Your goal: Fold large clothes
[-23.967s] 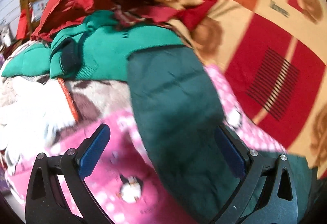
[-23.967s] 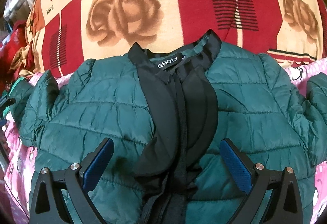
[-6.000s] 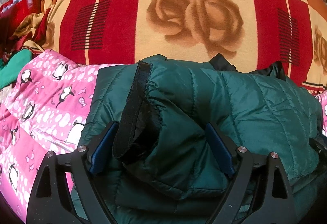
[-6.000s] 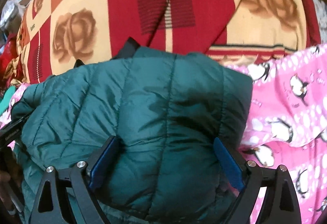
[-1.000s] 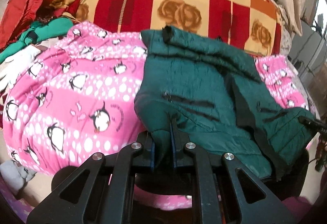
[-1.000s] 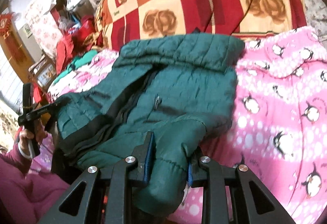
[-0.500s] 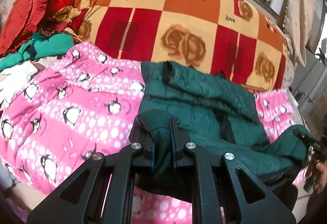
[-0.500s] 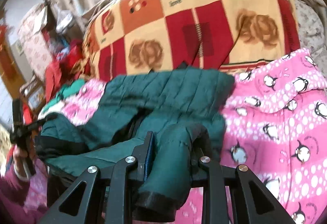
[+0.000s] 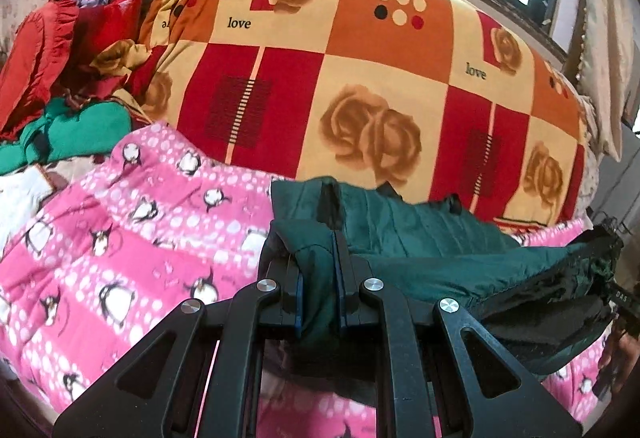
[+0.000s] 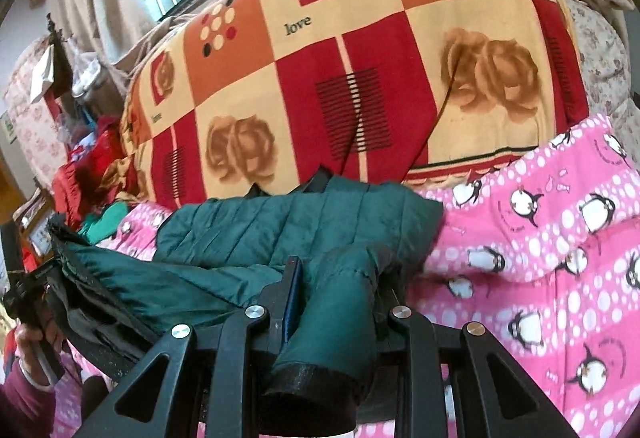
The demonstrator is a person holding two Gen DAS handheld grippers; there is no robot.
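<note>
Both grippers lifting hem edge of dark green quilted puffer jacket point(image 9: 420, 234).
Left gripper point(image 9: 319, 290) and right gripper point(image 10: 336, 302) clamping its near corners; collar end lying ahead, long axis running away from both.

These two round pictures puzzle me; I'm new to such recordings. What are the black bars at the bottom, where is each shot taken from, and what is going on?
No robot here: a person holds a two-finger tool in each hand, each carrying a wide-angle camera looking along its fingers. The black bars are those tools. One picture is from the left tool, the other from the right tool. Both are shut on the near edge of a green jacket, lifting it off a pink penguin blanket. Behind lies a rose quilt, with a clothes pile to the left.
</note>
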